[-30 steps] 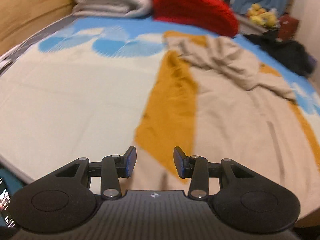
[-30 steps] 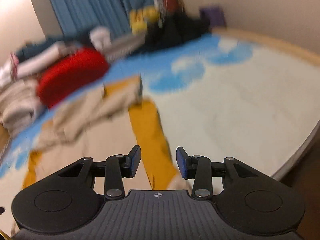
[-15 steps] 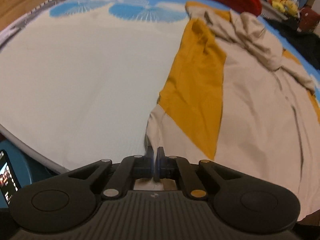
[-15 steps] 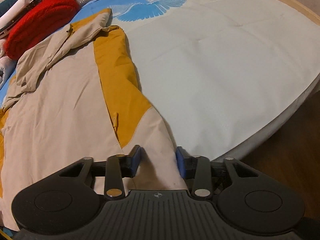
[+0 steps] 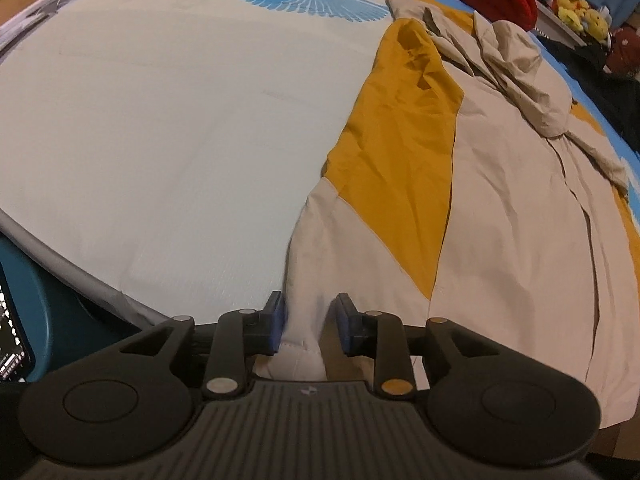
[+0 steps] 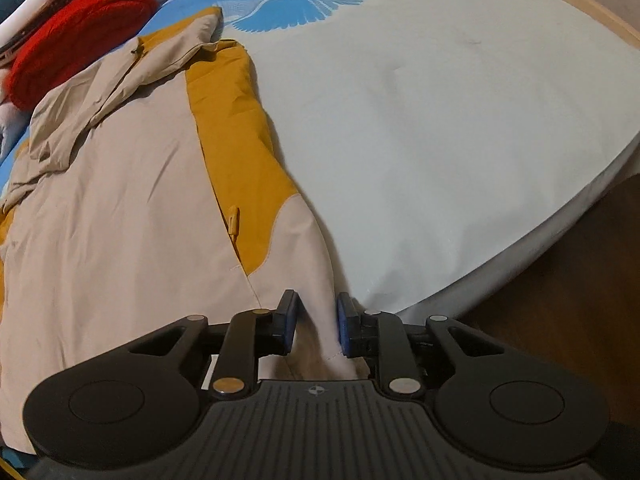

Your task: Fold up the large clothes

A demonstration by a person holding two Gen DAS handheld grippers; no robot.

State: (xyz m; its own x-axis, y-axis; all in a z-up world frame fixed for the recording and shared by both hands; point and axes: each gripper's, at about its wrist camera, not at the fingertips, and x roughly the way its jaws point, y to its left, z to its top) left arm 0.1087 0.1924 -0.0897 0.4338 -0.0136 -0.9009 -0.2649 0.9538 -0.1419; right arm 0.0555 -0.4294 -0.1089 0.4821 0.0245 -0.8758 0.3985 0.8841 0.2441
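Note:
A beige jacket with mustard-yellow panels lies spread on the bed, its hood bunched at the far end. My left gripper sits at the jacket's near left hem corner. Its jaws are opening, and a raised fold of beige hem stands between them, touching only the left pad. In the right wrist view, the same jacket has a yellow zipper pull. At the near right hem corner, my right gripper is opening its jaws, with a ridge of hem between them.
The pale bedsheet has blue fan prints at the far end. A red knitted item and piled clothes lie beyond the jacket. Yellow plush toys sit far right. The bed edge and wooden floor are right. A phone lies at the left.
Both grippers dropped from above the bed to the jacket's near hem. The left jaws closed on the hem corner and have parted again. The right jaws now stand narrower around the hem.

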